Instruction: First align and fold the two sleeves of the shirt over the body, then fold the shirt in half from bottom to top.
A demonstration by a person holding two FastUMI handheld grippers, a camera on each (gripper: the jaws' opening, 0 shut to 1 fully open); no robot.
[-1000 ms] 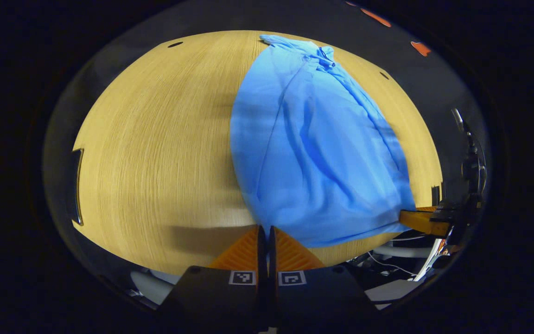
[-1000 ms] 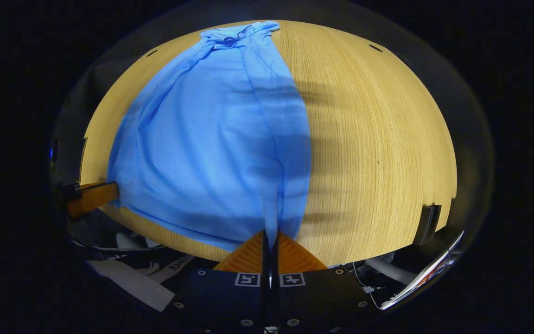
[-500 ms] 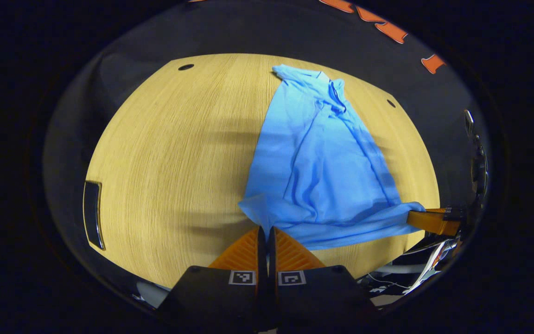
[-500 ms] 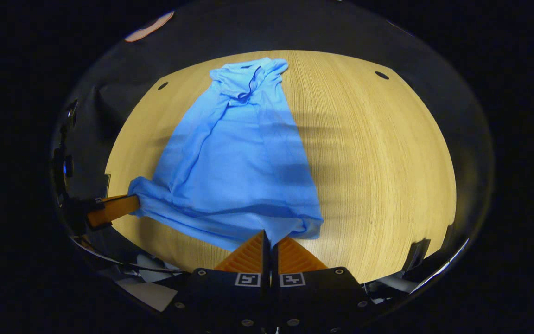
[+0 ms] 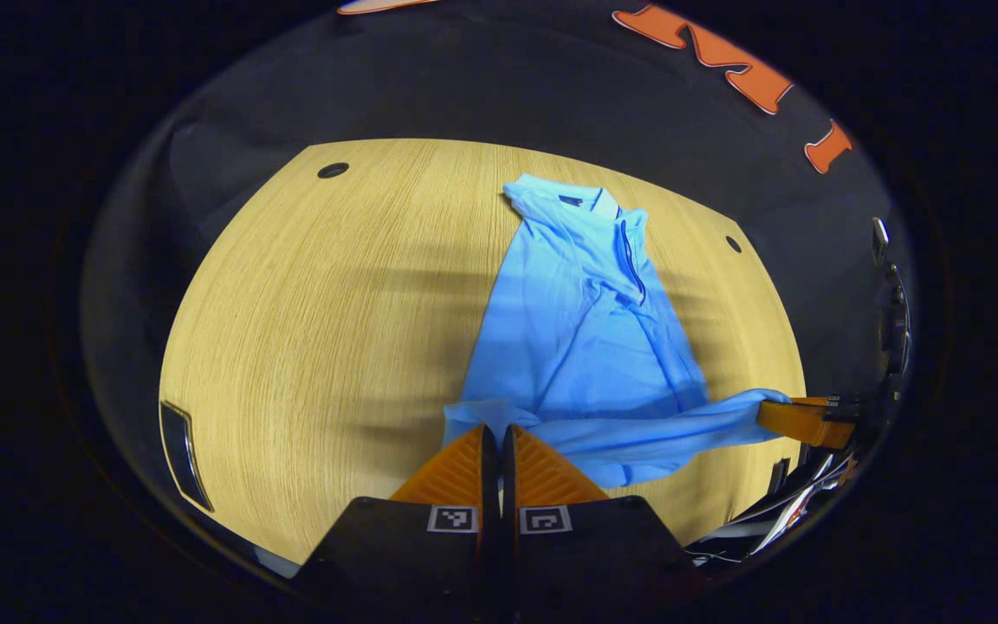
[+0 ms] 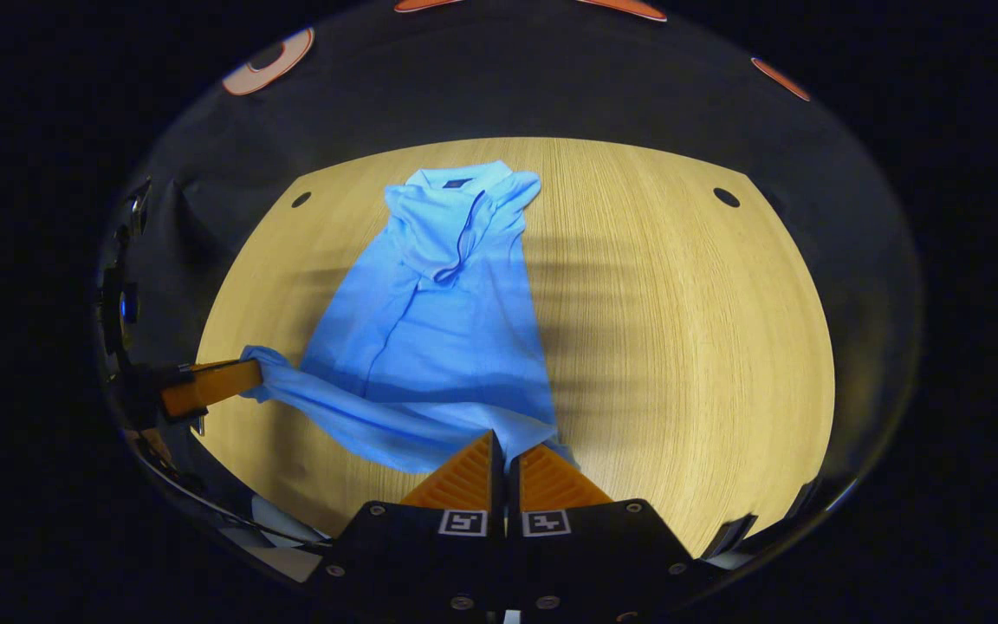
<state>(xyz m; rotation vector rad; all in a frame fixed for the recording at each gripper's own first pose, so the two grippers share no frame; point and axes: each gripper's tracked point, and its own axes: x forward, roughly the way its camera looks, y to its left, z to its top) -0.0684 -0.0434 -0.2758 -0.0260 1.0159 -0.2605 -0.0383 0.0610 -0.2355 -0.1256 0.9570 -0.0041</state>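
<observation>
Both grippers clamped on shirt hem corners: left gripper, right gripper. Bottom-to-top fold in hand. Next: carry hem forward to collar, level.

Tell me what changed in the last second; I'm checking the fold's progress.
Both grippers, left gripper and right gripper, lifted the light blue polo shirt's bottom hem and carried it toward the collar. Both stayed shut on the hem; the collar stayed on the wooden table.
</observation>
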